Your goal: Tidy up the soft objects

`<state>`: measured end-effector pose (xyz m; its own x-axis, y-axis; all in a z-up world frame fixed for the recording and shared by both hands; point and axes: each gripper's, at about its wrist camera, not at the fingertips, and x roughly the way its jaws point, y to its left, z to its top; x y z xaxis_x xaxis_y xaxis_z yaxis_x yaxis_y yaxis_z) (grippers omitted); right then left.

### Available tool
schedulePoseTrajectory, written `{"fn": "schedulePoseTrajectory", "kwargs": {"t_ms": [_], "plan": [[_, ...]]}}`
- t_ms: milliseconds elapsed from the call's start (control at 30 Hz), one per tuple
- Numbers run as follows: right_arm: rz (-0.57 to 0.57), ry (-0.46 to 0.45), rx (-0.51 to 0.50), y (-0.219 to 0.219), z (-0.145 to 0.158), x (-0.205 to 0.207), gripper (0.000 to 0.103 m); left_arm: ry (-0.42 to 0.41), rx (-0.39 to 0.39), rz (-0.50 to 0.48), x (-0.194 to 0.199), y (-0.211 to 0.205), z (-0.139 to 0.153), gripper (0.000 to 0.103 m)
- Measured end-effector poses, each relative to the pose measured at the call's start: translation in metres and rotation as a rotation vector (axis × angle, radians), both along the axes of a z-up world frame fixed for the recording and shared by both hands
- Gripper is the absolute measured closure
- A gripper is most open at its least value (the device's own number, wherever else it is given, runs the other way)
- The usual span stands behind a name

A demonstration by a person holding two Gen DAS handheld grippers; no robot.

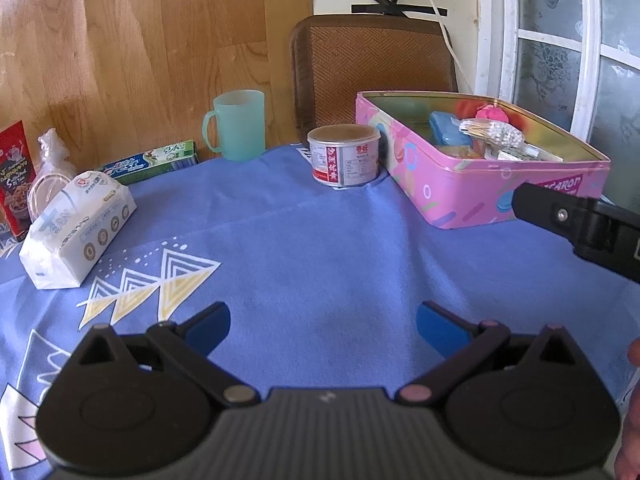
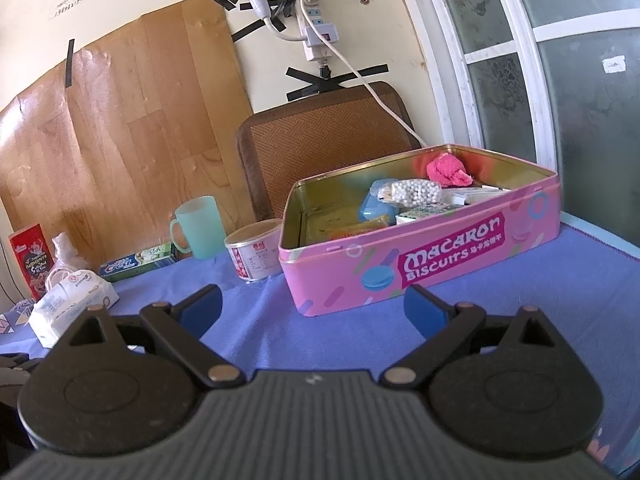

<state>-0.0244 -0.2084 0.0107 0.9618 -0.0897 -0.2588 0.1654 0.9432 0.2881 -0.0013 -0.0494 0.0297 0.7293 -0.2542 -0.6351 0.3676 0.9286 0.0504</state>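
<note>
Pink metal tin (image 2: 420, 264) | soft tissue pack (image 1: 76, 228) | left claw (image 1: 323, 328), right claw (image 2: 312, 308) released

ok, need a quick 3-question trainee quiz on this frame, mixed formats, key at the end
1. True or false: the left gripper is closed on the tissue pack.
2. Multiple choice: what stands directly beside the pink biscuit tin on the blue cloth?
A. the green mug
B. the round can
C. the toothpaste box
3. Fill in: the pink fluffy item lies ____ the tin.

Key
1. False. Its jaws are open and empty; the pack lies on the cloth off to the left. The right gripper is open too.
2. B
3. inside
</note>
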Motion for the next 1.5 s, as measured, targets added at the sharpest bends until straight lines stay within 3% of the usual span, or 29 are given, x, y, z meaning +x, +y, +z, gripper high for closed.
{"fn": "schedulePoseTrajectory", "kwargs": {"t_ms": [1500], "plan": [[-0.006,0.004,0.001,0.0014,-0.0024,0.0005,0.004,0.063,0.014,-0.029,0.0037,-0.0046,-0.0098,0.000]]}}
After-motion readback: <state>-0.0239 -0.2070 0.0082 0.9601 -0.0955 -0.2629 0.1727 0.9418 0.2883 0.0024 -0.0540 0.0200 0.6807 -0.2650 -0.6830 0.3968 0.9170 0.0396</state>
